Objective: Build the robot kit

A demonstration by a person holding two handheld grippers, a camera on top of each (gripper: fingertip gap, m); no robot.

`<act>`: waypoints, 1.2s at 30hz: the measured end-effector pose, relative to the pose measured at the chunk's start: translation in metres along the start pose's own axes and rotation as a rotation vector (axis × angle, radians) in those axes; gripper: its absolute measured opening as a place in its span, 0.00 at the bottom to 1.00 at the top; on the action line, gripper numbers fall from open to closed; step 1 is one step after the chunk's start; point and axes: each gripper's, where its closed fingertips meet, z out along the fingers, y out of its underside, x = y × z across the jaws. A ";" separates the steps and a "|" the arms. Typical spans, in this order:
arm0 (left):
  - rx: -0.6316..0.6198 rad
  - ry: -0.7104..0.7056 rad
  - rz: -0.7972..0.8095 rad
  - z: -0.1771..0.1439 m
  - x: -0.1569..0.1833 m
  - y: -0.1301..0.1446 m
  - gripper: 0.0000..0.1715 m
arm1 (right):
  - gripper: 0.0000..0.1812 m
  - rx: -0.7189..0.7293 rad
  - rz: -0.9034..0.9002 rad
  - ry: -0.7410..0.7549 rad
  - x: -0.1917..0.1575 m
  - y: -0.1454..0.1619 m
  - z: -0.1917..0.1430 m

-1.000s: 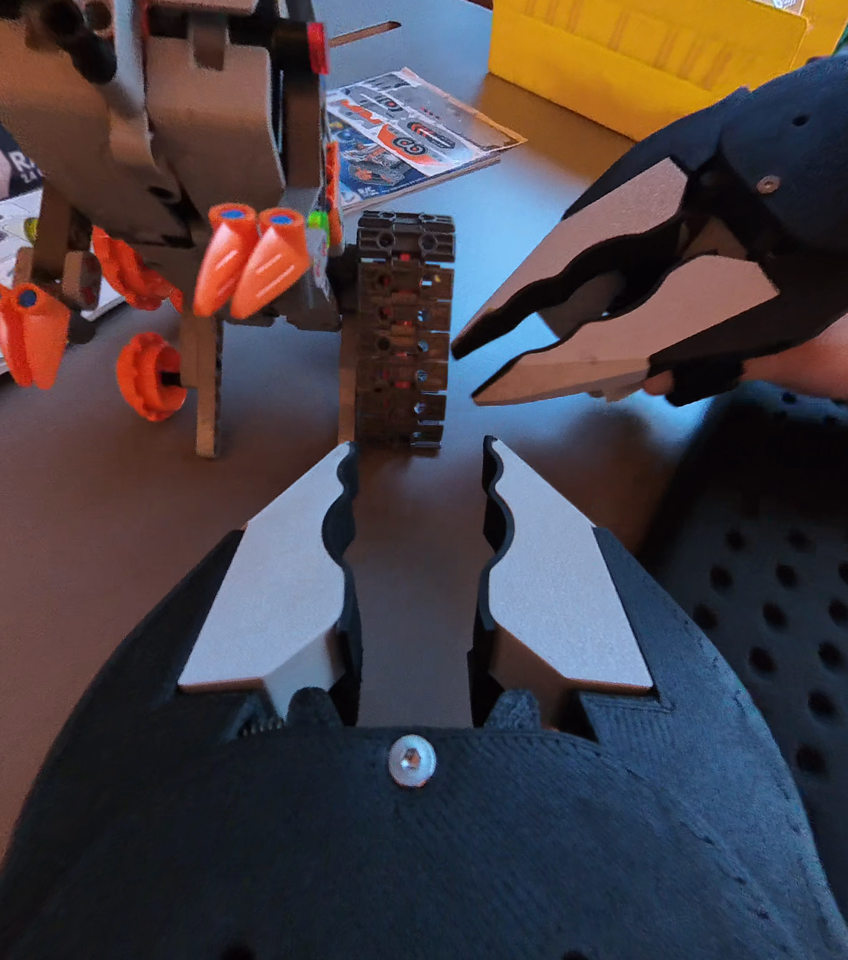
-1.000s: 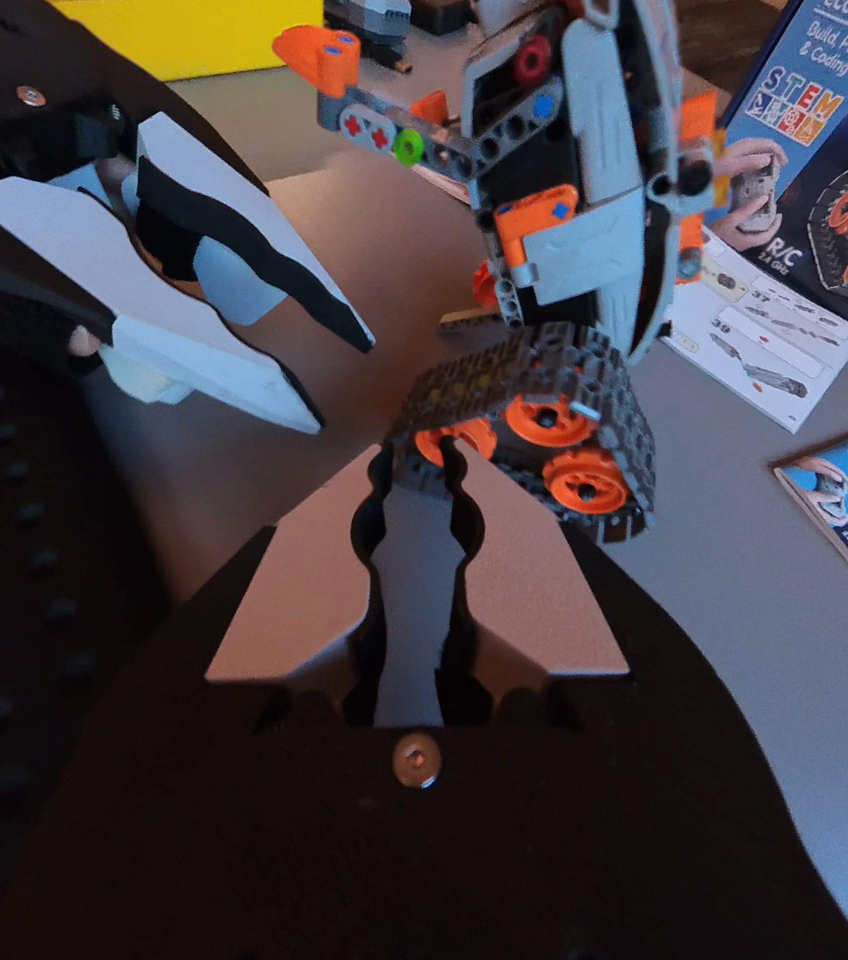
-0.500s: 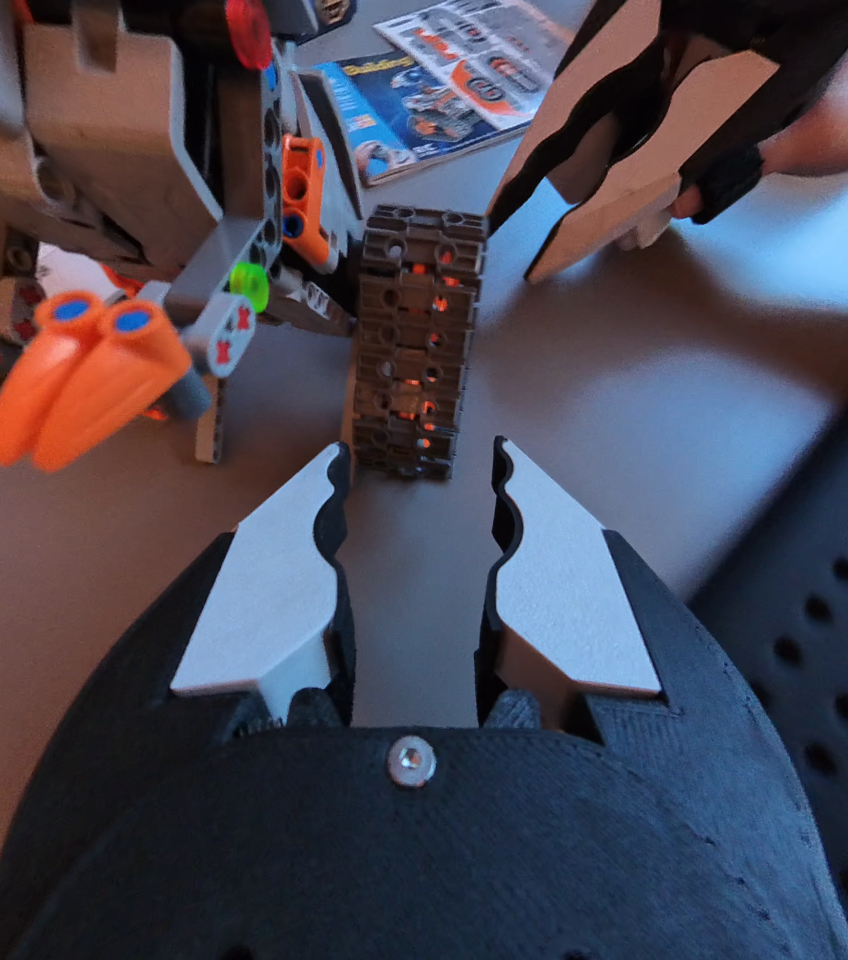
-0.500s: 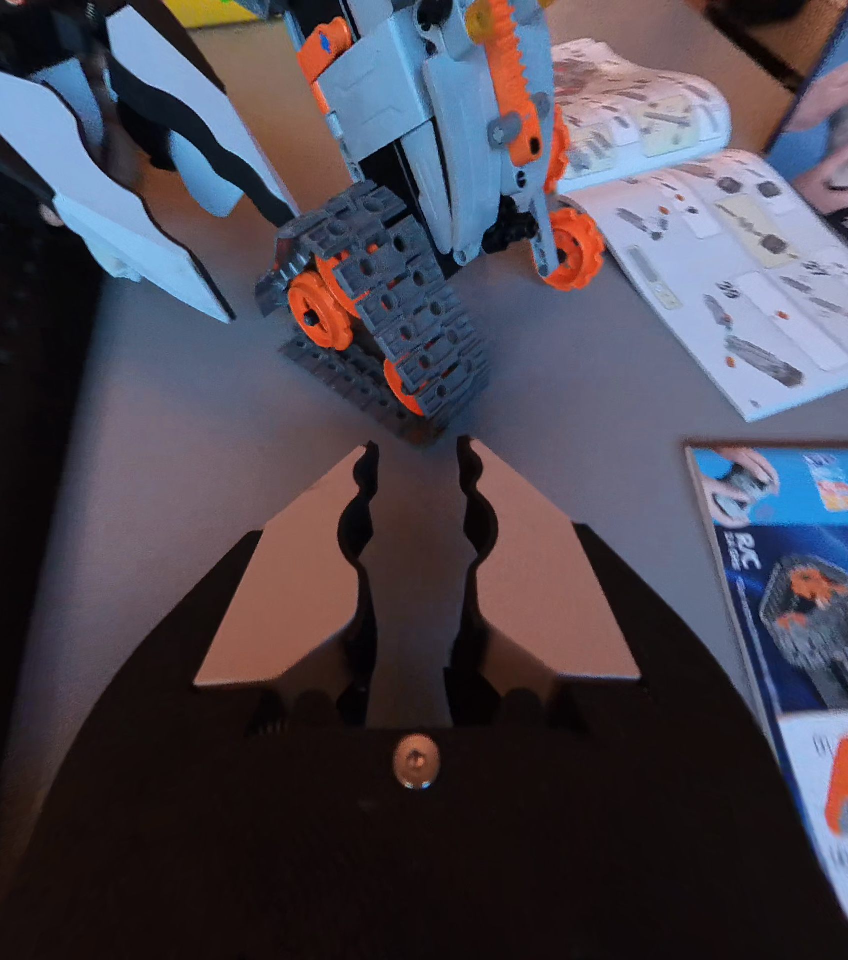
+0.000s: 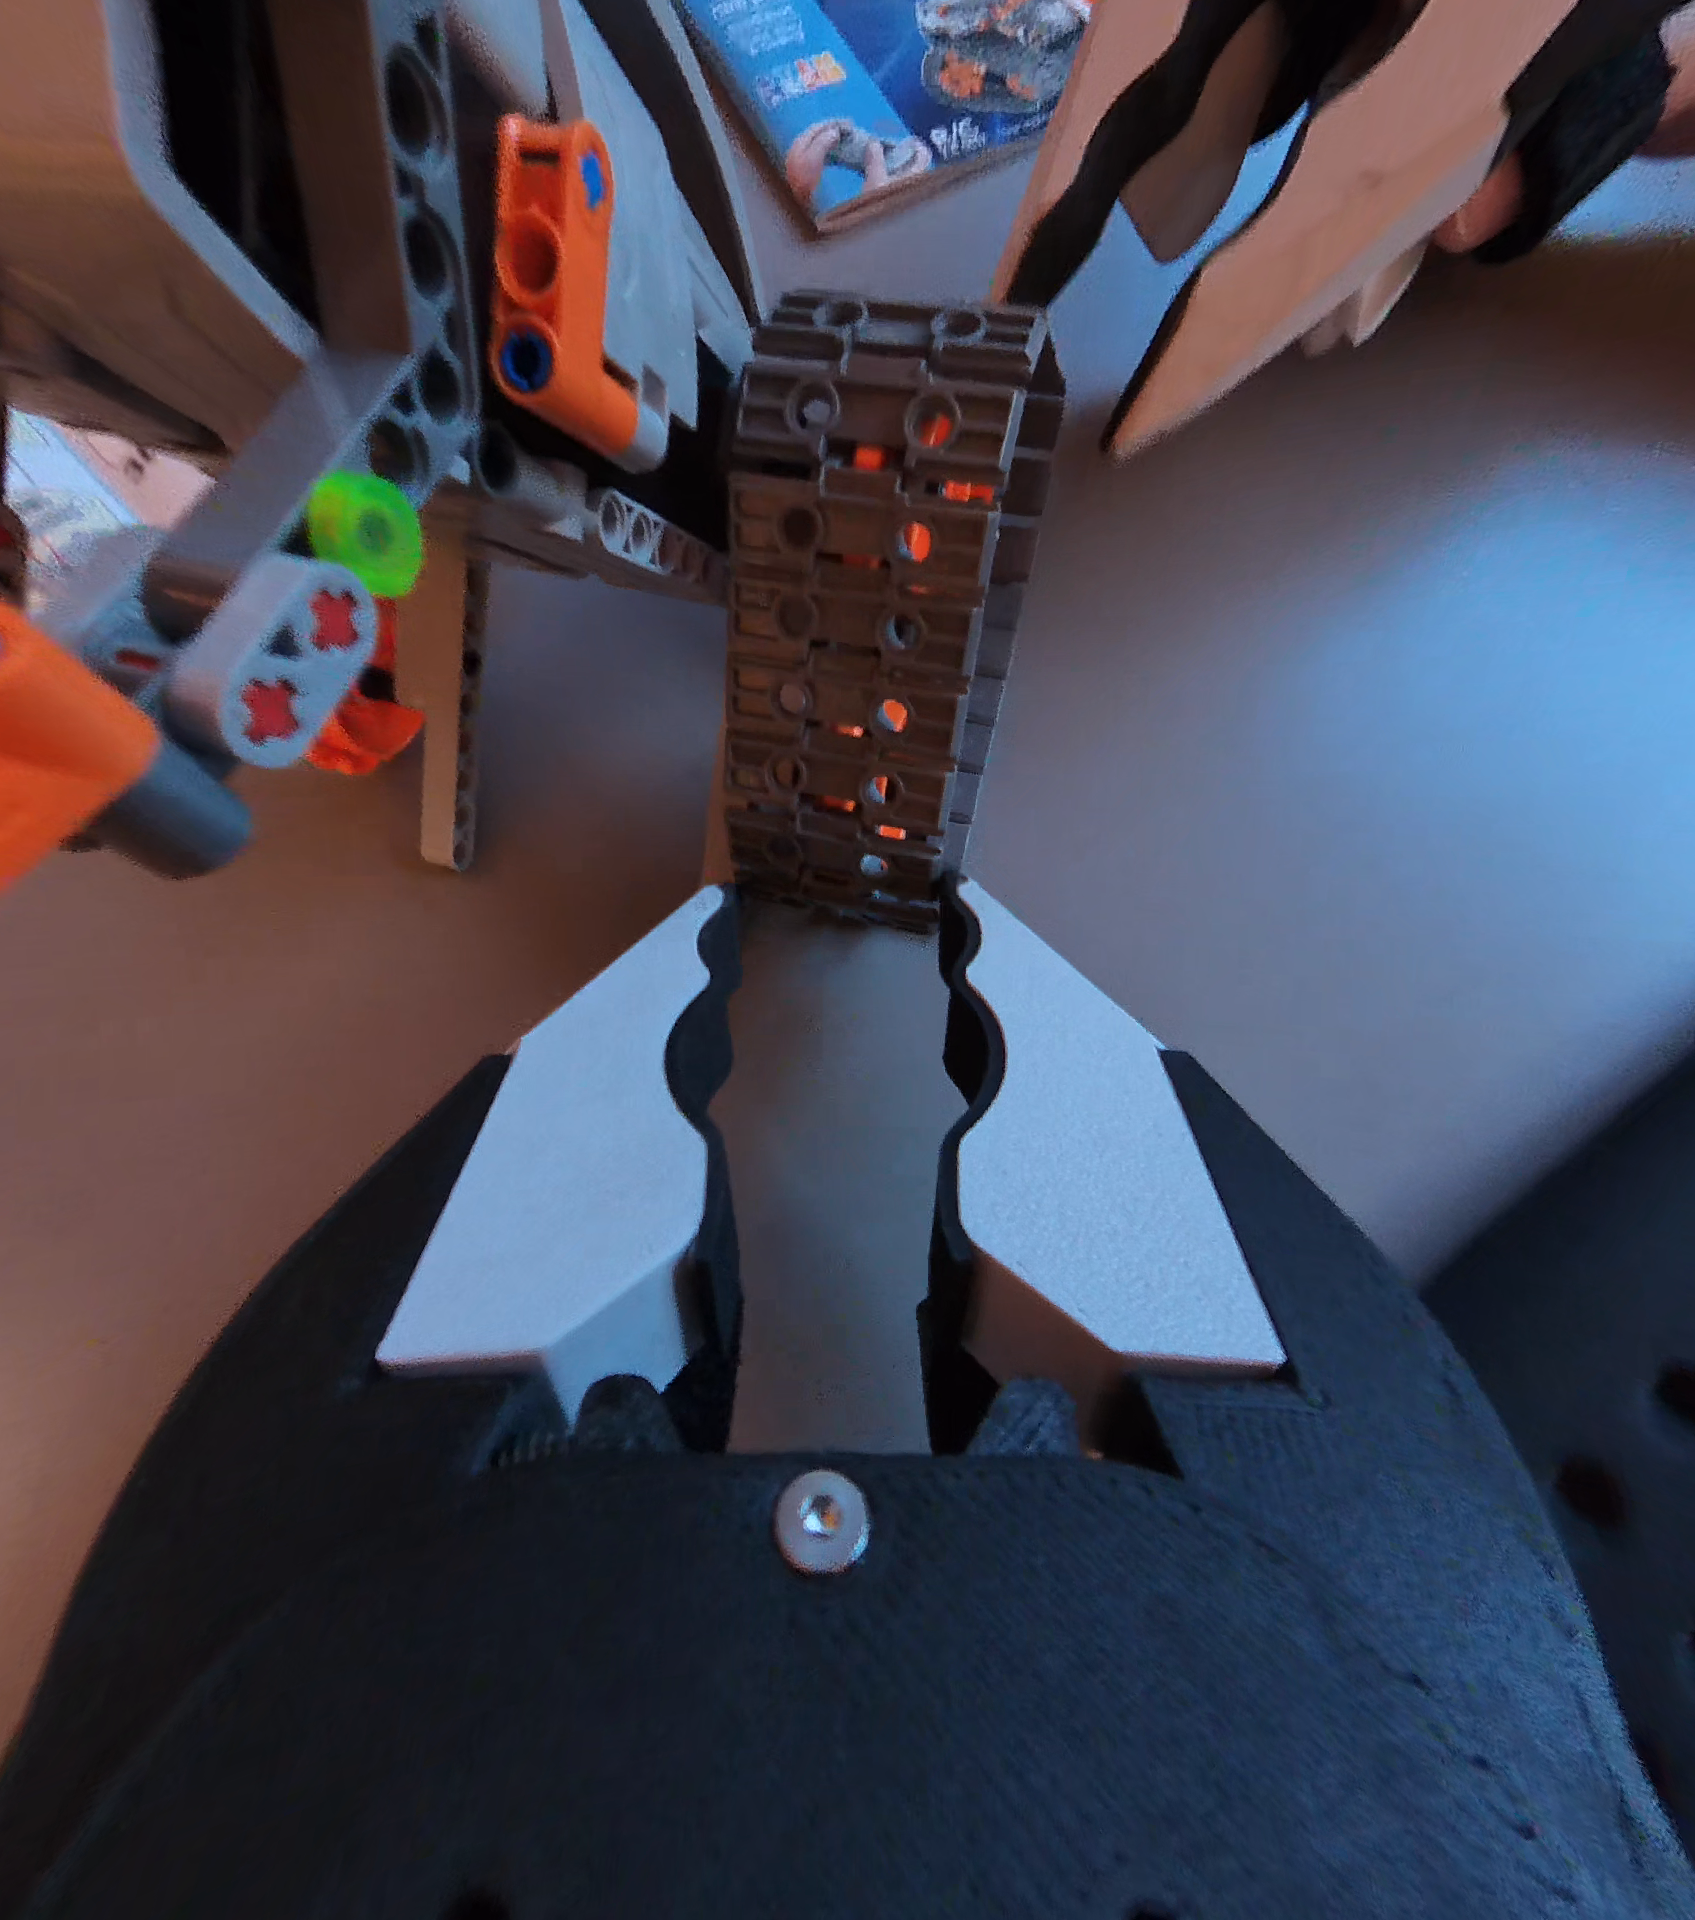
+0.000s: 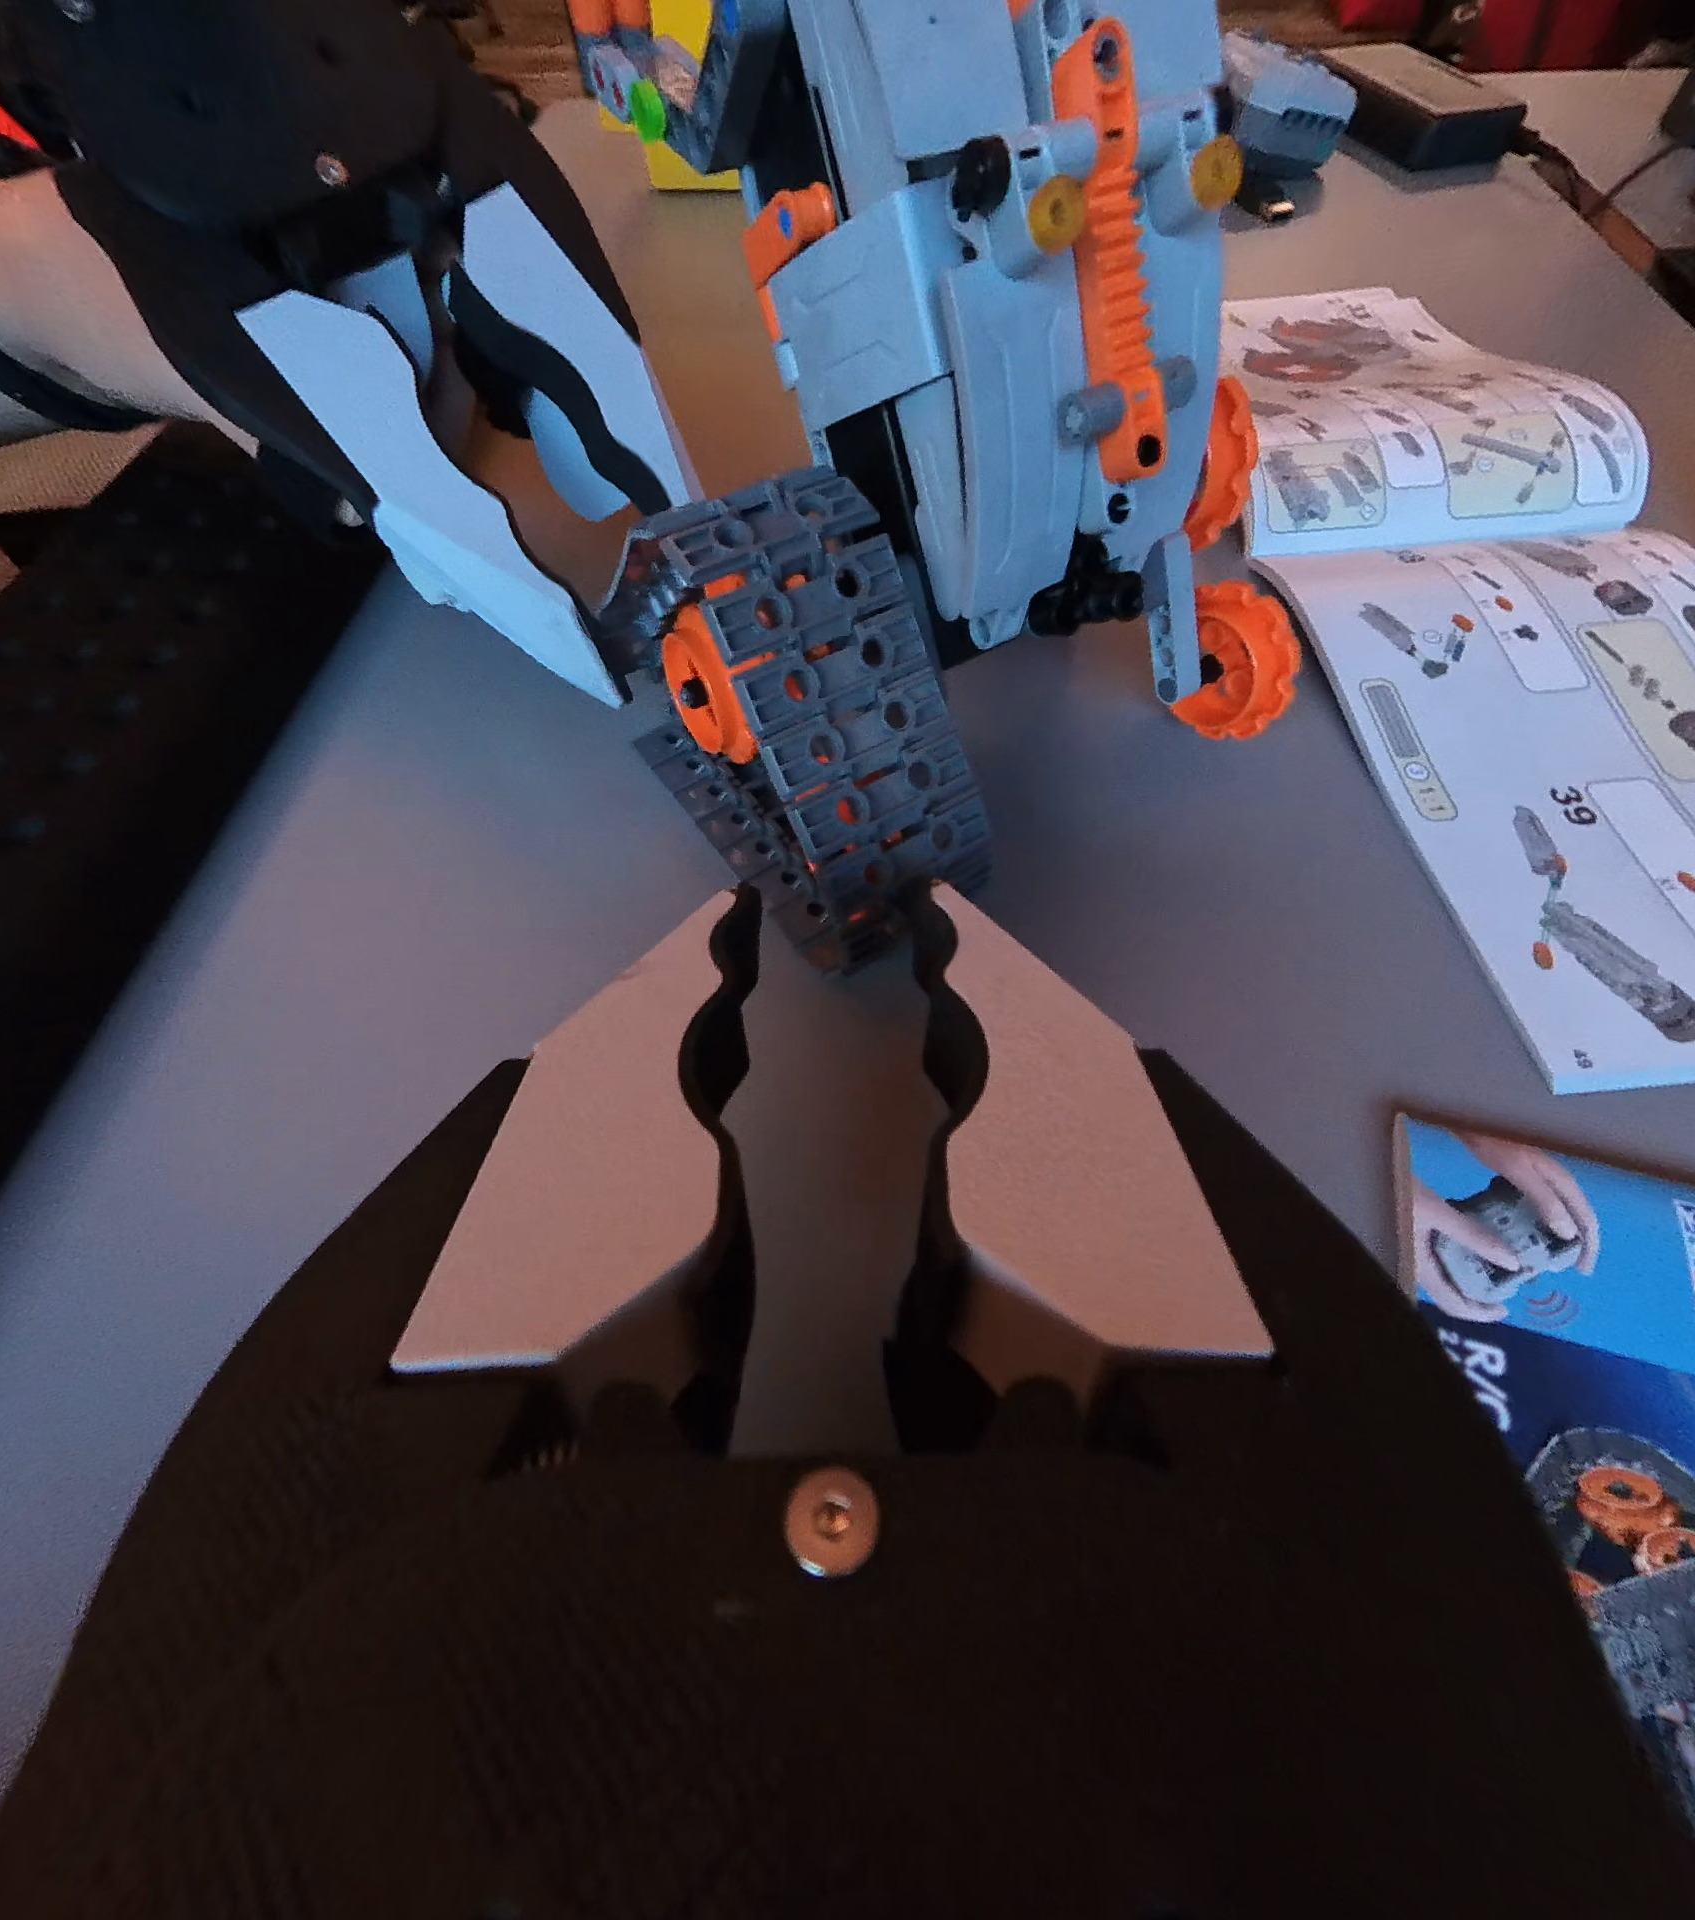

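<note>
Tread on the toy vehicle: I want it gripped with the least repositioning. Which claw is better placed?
Left, probably. The left claw is open with the tread square between its tips; the right claw meets it obliquely.

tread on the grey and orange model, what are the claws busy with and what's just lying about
At the claws: track tread, with the open left claw and open right claw at opposite ends of it; brick-built model it belongs to.
Lying about: open instruction booklet; blue leaflet.
</note>
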 end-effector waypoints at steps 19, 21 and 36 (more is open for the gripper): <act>0.115 -0.069 -0.193 -0.025 -0.001 -0.006 0.21 | 0.24 -0.012 -0.124 0.013 -0.002 0.000 0.004; 0.127 -0.064 -0.184 -0.024 -0.003 -0.010 0.26 | 0.30 -0.033 -0.103 -0.006 -0.002 0.003 0.005; 0.102 0.164 -0.094 -0.011 -0.003 -0.015 0.23 | 0.31 -0.203 0.010 -0.032 0.004 0.026 0.015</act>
